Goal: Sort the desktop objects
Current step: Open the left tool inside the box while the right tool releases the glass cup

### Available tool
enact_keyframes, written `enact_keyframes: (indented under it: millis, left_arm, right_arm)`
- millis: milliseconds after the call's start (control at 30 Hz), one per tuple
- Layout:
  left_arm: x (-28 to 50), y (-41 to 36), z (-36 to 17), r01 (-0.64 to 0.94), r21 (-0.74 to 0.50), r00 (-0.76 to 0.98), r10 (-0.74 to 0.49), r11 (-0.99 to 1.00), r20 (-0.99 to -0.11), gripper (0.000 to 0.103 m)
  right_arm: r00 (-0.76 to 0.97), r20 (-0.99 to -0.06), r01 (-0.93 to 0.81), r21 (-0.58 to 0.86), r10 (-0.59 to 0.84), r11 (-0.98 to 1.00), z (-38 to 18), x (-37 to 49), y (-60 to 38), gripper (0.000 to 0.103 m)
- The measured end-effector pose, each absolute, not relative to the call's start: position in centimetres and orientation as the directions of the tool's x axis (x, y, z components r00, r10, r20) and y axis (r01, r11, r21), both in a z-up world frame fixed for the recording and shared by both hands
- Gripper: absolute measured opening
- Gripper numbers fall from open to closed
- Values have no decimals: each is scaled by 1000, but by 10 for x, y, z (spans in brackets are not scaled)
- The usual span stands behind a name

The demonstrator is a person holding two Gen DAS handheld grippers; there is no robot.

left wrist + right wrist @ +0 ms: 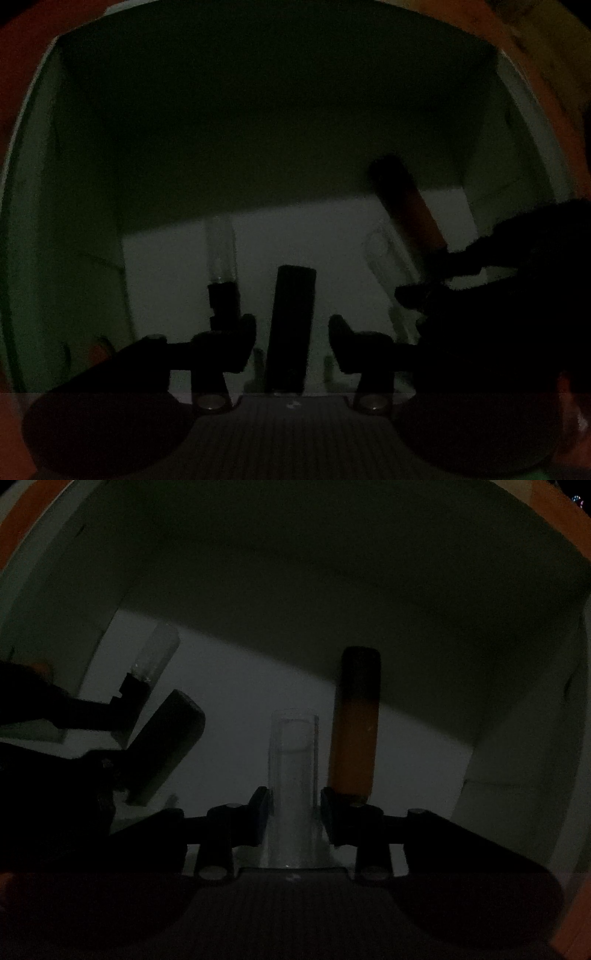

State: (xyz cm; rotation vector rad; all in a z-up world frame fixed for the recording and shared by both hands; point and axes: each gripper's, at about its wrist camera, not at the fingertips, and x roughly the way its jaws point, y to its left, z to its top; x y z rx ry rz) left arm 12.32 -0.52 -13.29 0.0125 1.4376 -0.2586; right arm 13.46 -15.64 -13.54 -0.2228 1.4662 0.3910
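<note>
Everything sits in deep shade, down inside a pale box [509, 738] with tall plain walls and a lighter floor. Past its rim a strip of orange surface [532, 62] shows at the corners of both views, blurred and dim.

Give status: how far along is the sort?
Done: orange tube and a capped tube lie in the white bin. In hand: right gripper looks shut on a clear tube; left gripper is open around a black bar, both inside the bin. Left: release both. Anything outside the bin is unseen.
</note>
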Motion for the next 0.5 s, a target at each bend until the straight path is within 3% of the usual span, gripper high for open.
enact_keyframes:
  millis: [100, 167, 367, 500]
  left_arm:
    - [121, -5, -132, 192, -142, 119, -167, 971, -979, 41]
    - [120, -4, -129, 199, -139, 128, -166, 970, -978, 48]
    - [123, -6, -110, 202, -180, 151, -212, 963, -966, 48]
    - [132, -4, -93, 193, -216, 171, -249, 957, -953, 48]
  right_arm:
    - [60, -989, -373, 103, 135, 922, -134, 133, -161, 37]
    - [70, -987, -372, 107, 143, 922, -132, 133, -163, 38]
    - [70, -983, -357, 133, 169, 925, -125, 137, -163, 40]
    - [64, -974, -347, 181, 216, 920, -109, 149, -170, 52]
